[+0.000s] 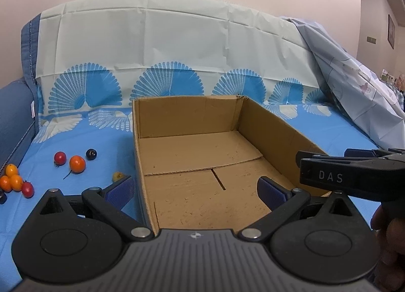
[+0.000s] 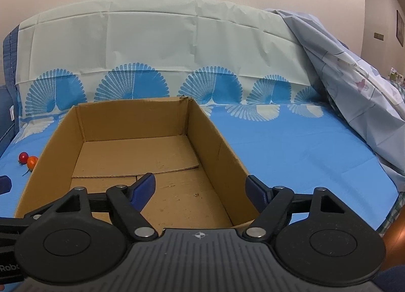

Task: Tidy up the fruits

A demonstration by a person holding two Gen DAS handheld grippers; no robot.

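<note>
An empty cardboard box (image 1: 187, 117) stands open-topped on the blue cloth. Left of it lie loose small fruits: a red one (image 1: 60, 158), an orange one (image 1: 77, 163), a dark one (image 1: 91, 154), and a yellow one (image 1: 117, 176) half hidden behind my left finger. A cluster of orange fruits (image 1: 11, 178) and another red one (image 1: 27, 189) sit at the far left. My left gripper (image 1: 196, 189) hangs open over the box's near left wall, holding nothing. My right gripper (image 2: 200, 189) is open above the box (image 2: 131, 117), also holding nothing; the red (image 2: 23, 157) and orange (image 2: 32, 162) fruits show past the box.
The blue patterned cloth (image 2: 291, 153) covers a sofa seat and its backrest. A crumpled pale sheet (image 2: 354, 94) is heaped at the right. The sofa's blue arm (image 1: 15, 120) borders the left side. The right gripper's body (image 1: 341, 175) juts in beside the box.
</note>
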